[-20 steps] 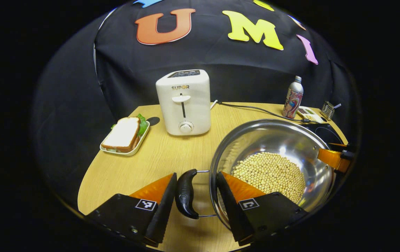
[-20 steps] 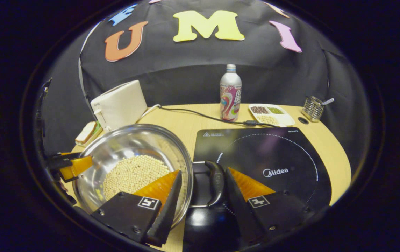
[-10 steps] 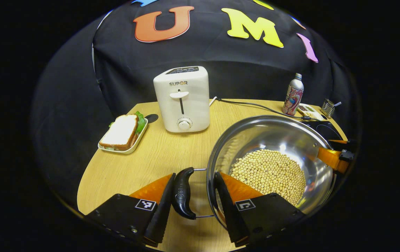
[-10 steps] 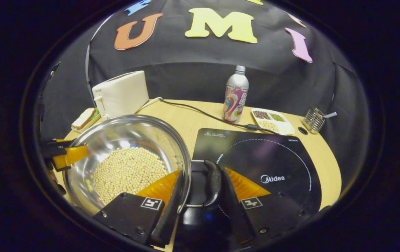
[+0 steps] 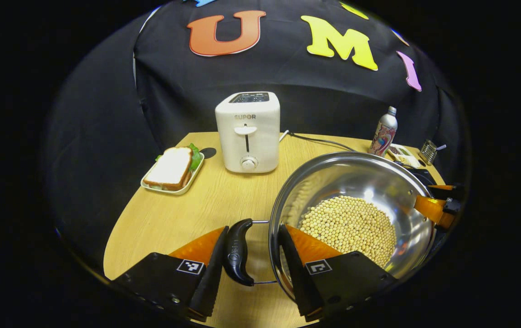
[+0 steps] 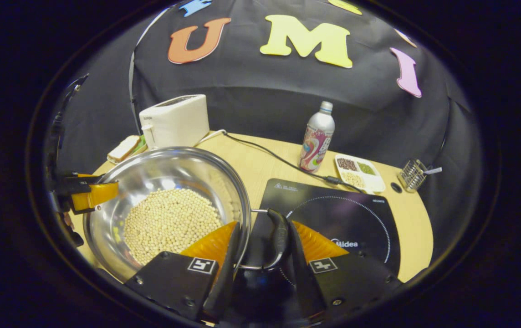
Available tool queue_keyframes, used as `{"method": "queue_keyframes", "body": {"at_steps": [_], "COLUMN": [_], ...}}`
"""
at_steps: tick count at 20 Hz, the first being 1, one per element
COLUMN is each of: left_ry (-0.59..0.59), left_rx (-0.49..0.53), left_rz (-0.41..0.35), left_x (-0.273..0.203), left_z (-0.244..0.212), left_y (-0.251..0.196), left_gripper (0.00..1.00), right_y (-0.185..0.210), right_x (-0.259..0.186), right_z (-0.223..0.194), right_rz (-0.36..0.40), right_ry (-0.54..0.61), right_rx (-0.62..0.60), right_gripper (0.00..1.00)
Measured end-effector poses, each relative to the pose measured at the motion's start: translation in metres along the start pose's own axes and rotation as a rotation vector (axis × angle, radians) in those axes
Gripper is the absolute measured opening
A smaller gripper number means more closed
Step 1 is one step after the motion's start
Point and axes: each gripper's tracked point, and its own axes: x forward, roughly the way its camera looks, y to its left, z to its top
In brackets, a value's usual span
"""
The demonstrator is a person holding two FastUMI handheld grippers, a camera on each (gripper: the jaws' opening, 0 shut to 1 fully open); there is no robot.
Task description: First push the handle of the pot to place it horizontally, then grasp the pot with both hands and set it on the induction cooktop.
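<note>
Opposite close views (shared pot)

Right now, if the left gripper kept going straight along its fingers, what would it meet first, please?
Holding the pot by its handle, the left gripper points across bare table toward the white toaster, probably the first obstacle; depth is uncertain.

Beans in pot, toaster behind it.

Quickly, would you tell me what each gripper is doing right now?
Left gripper: fingers straddle the pot's left handle and rim; full clamp cannot be told.
Right gripper: fingers straddle the rim and right handle; likewise unclear.
</note>
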Motion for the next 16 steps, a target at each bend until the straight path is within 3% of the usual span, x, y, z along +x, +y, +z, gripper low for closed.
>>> {"method": "queue_keyframes", "body": {"at_steps": [8, 16], "left_ry": [-0.045, -0.064], "left_rx": [-0.013, 0.001], "left_rz": [0.033, -0.002], "left_x": [-0.070, -0.122], "left_z": [0.049, 0.075], "left_y": [-0.019, -0.088], "left_gripper": [0.65, 0.65], "right_y": [-0.023, -0.097], "right_x": [-0.066, -0.128], "right_z": [0.048, 0.073], "right_rz": [0.046, 0.029], "right_ry": [-0.031, -0.031], "right_rx": [-0.011, 0.001], "right_gripper": [0.61, 0.61]}}
